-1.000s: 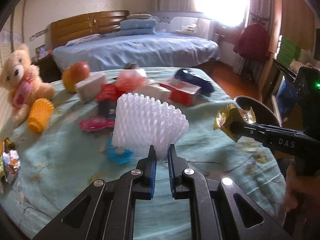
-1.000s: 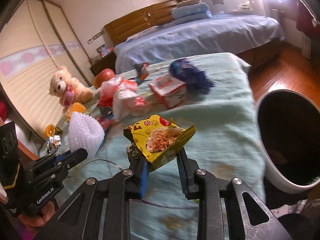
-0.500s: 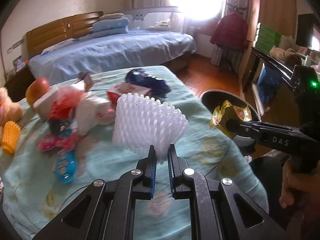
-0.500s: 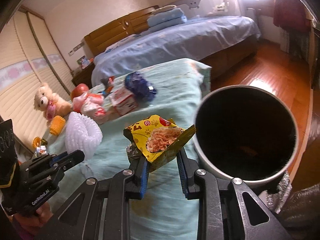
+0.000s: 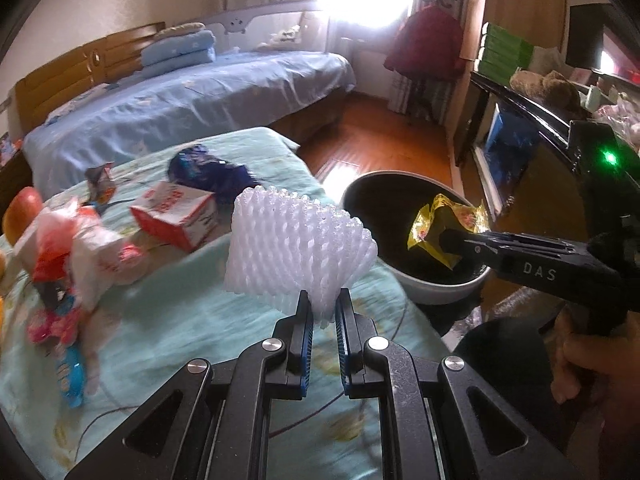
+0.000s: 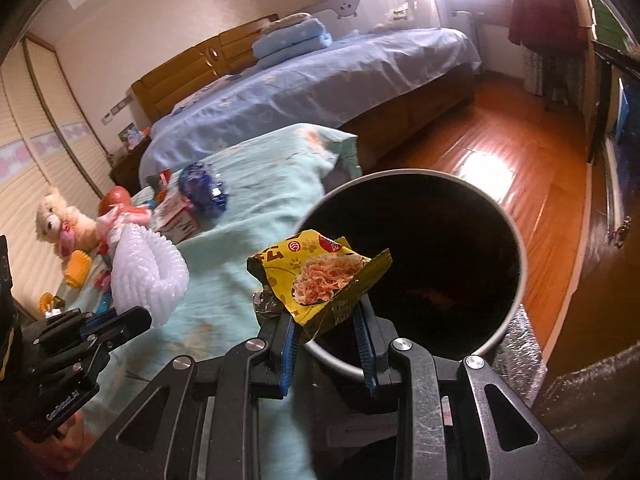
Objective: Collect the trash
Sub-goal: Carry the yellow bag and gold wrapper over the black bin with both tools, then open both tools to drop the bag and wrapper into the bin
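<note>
My left gripper is shut on a white foam fruit net, held above the teal bed cover near its right edge. It also shows in the right wrist view. My right gripper is shut on a yellow snack wrapper and holds it over the near rim of a round bin with a dark inside. In the left wrist view the wrapper hangs over the bin.
Loose trash lies on the teal cover: a red-white carton, a dark blue bag, white and red bags, small wrappers. A teddy bear, an apple, a blue bed and wood floor lie beyond.
Both grippers swung right toward the bin with their loads. The wrapper now hangs over the bin's opening; the foam net has come closer to the bed's right edge.
</note>
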A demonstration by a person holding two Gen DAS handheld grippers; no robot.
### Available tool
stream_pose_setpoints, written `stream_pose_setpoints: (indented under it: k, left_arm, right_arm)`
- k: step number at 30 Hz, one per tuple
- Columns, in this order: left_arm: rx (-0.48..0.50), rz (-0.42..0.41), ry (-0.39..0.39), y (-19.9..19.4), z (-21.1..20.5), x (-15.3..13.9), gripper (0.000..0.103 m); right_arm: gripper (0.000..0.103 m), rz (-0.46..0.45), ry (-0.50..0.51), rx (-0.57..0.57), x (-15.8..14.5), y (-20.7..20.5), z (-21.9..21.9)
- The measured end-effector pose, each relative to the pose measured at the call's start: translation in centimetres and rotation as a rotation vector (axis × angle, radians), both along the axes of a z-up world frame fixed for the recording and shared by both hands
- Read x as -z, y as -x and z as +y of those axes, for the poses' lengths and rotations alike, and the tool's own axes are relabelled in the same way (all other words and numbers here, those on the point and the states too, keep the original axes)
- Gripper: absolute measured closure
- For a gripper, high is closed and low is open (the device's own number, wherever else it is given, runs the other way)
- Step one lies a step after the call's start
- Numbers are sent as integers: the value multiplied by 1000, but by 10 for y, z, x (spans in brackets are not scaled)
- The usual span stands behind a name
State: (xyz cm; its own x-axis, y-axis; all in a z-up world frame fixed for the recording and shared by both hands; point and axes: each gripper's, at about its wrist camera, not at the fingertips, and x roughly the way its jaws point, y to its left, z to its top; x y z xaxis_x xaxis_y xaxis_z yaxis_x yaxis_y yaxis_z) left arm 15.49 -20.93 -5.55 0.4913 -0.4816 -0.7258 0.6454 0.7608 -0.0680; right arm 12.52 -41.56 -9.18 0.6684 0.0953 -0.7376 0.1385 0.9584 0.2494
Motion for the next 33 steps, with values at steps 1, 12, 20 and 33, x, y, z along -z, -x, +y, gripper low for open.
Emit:
stream_pose_setpoints:
  k: [1, 12, 20, 33]
  left_arm:
    - [7, 5, -2, -3, -5, 1, 93]
    - [67, 56, -32, -31, -65, 13, 93]
    - [102, 83, -45, -45, -99, 19, 93]
    - [105, 117, -68, -61, -126, 34, 84]
  right_arm:
    - [77, 3, 6, 5, 0, -1, -3]
    - [76, 55, 28, 74, 8, -11, -43]
    - [76, 75, 25, 100, 10, -20, -62]
    - [71, 106, 27, 108, 15, -30, -76]
